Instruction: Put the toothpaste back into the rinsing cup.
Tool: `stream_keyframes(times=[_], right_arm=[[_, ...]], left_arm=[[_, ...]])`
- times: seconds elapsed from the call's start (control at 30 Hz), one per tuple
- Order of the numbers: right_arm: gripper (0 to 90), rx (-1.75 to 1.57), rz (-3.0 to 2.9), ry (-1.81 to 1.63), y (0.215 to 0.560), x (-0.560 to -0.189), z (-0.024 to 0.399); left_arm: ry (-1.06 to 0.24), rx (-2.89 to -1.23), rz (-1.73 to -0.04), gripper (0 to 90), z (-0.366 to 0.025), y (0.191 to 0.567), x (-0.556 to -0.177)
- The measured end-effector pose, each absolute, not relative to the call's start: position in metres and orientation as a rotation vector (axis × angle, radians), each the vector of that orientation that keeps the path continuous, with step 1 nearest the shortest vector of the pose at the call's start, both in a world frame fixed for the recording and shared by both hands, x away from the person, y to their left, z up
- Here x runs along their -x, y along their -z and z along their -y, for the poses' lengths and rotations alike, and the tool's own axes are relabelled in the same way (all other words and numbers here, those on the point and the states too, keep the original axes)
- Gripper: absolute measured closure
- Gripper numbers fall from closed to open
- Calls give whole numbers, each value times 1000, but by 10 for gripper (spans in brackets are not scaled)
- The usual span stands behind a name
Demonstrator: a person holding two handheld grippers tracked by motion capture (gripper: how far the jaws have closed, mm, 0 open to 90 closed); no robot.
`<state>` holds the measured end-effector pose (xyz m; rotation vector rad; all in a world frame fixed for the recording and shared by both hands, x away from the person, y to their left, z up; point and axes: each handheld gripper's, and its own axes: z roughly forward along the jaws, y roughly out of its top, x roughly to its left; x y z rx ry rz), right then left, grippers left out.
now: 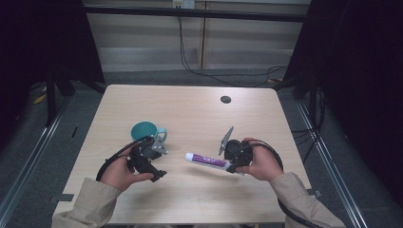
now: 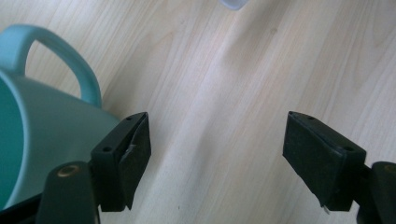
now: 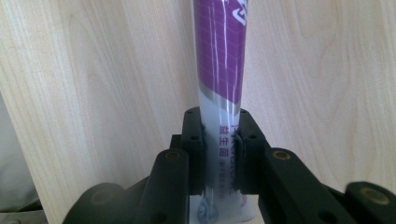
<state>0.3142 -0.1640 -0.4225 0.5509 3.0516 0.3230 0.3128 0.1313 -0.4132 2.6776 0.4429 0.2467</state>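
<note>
A: Black jaws of the right gripper (image 3: 219,154), nearest the lens in the right gripper view, are clamped on the crimped white end of the toothpaste tube (image 3: 219,70); its purple body runs off toward 12 o'clock over the counter (image 3: 93,93).

B: And from the high view?

A: Right gripper (image 1: 234,164) sits in the right hand (image 1: 262,164) at about 5 o'clock from the counter's centre. Toothpaste tube (image 1: 206,160) lies nearly level, its cap end pointing toward 9 o'clock.

B: State of the left jaws?

A: Wide apart, with bare wood between them in the left gripper view; nothing is held. Left gripper (image 2: 217,158) has the teal mug (image 2: 42,121) just outside its jaw at 9 o'clock; whether jaw and mug wall touch cannot be told. Mug handle (image 2: 65,56) arches toward 11 o'clock.

B: Outward from there?

A: Seen from above, the left gripper (image 1: 149,161) and left hand (image 1: 121,173) lie at 7 o'clock from centre, with the teal mug (image 1: 145,130) just beyond at 12 o'clock from the gripper. Beige sleeves (image 1: 88,202) enter at 6 o'clock. One dark round spot (image 1: 225,99) marks the counter (image 1: 190,109) toward 1 o'clock.
</note>
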Motion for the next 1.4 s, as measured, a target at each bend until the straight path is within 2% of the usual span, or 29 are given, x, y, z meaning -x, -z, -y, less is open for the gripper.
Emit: stream_keyframes(times=[0.87,1.13,1.4], right_arm=[[771,-434,-3069,-369,417,-309,144],[771,-392,-3071,-374,416,-306,141],[770,-367,-3070,-386,414,-306,139]], left_arm=[[-242,-2765,-211,252,-71,397,-315],[-227,-2773,-176,282,-60,400,-314],[-213,-2772,-137,353,-54,399,-314]])
